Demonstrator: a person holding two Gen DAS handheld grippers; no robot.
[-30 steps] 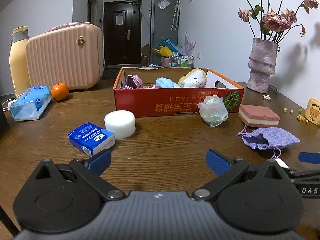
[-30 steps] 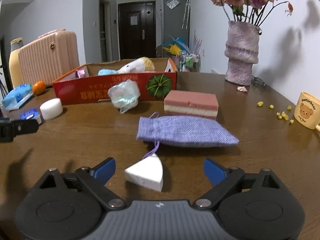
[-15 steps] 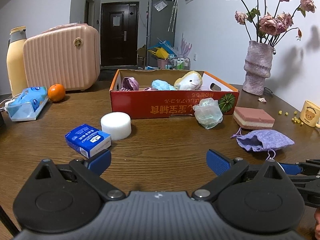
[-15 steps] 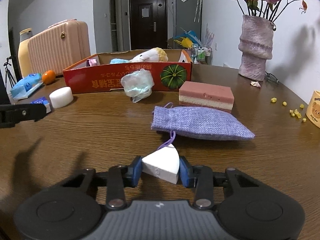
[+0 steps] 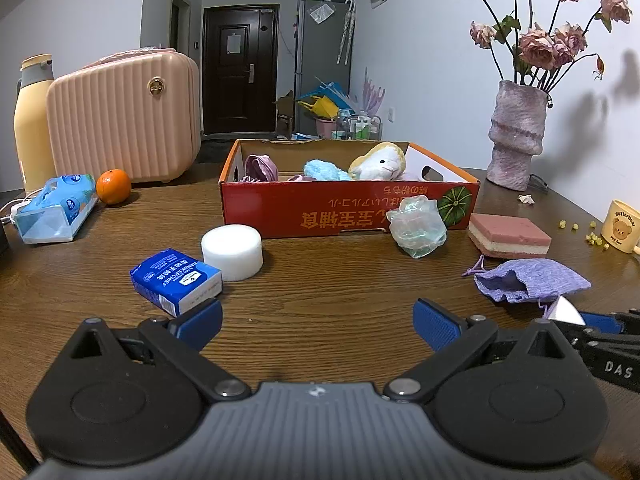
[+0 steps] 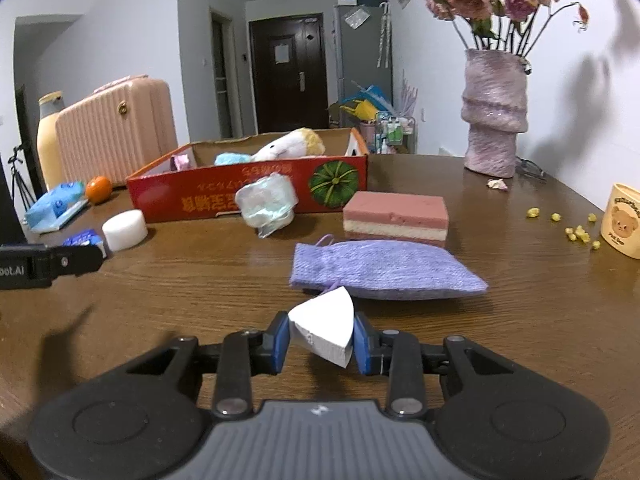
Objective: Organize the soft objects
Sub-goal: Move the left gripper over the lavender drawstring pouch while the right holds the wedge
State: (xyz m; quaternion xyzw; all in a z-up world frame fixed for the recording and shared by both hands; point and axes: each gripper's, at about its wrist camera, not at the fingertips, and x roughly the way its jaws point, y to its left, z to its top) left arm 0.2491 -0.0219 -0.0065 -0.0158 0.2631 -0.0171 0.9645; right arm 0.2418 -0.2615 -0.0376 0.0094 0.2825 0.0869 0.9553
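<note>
A white wedge sponge (image 6: 325,328) sits pinched between the blue pads of the right gripper (image 6: 320,342), just before the purple drawstring pouch (image 6: 380,269) on the wooden table (image 6: 200,276). The left gripper (image 5: 316,326) hangs spread wide with nothing between its fingers, near the blue tissue pack (image 5: 176,281).

My left gripper (image 5: 316,322): matte black body, ribbed grey centre plate with small white logo, two round black discs lower left and lower right, silver pivot screws, black linkage arms, blue rubber fingertips (image 5: 199,322). My right gripper (image 6: 320,340): same build, blue pads (image 6: 279,342); in the left wrist view its black side at right edge carries white "DAS" lettering.
</note>
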